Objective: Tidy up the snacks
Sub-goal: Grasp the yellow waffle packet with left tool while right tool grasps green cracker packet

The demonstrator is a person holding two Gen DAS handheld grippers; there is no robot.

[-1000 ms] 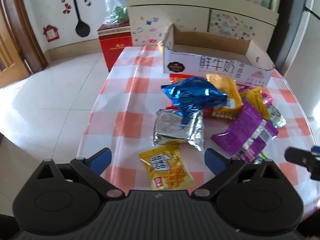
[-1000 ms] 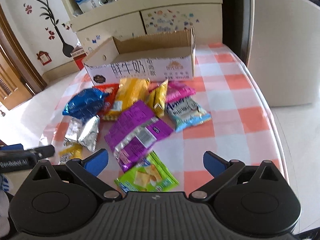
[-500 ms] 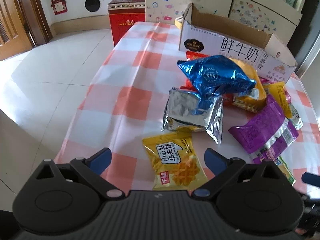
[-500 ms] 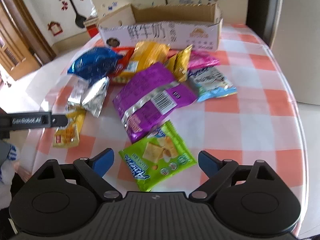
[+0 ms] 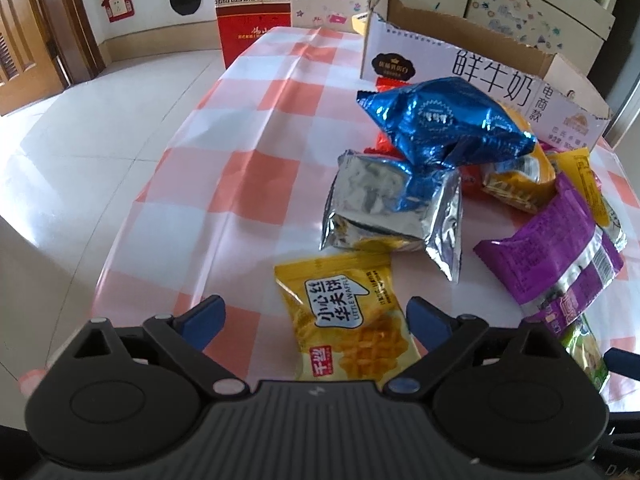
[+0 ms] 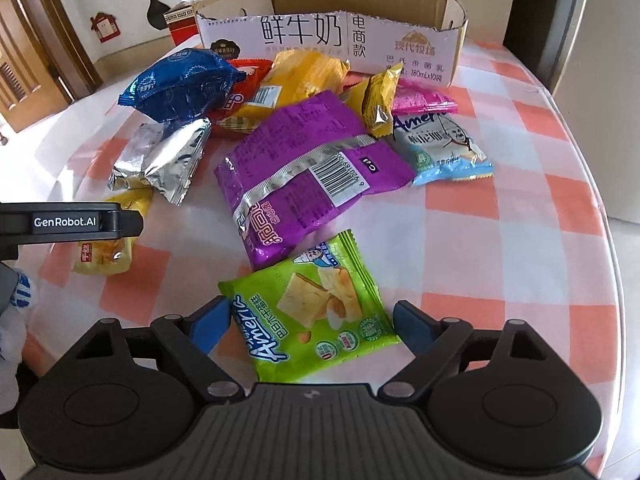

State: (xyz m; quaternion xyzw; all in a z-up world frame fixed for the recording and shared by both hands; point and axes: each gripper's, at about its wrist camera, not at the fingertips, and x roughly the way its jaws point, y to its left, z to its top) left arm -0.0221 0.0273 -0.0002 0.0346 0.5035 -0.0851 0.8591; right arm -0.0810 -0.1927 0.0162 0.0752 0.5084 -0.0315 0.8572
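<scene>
On the red-and-white checked table lies a yellow waffle packet (image 5: 348,320), flat between the jaws of my left gripper (image 5: 316,318). These jaws are closing and the pads are not pressing on it. A green cracker packet (image 6: 312,312) lies between the jaws of my right gripper (image 6: 312,320), which are also closing without gripping it. Behind them is a heap of snacks: a blue foil bag (image 5: 444,120), a silver packet (image 5: 384,208) and a purple bag (image 6: 308,172). An open cardboard box (image 6: 320,36) stands at the far side.
One of the left gripper's fingers (image 6: 80,222) reaches in over the yellow packet at the left of the right wrist view. A red box (image 5: 252,20) stands on the floor beyond the table. The table edge (image 6: 616,280) curves close on the right.
Both grippers have sunk toward the table and closer to their packets. Each packet now lies between the fingertips. Both pairs of jaws have narrowed a little.
</scene>
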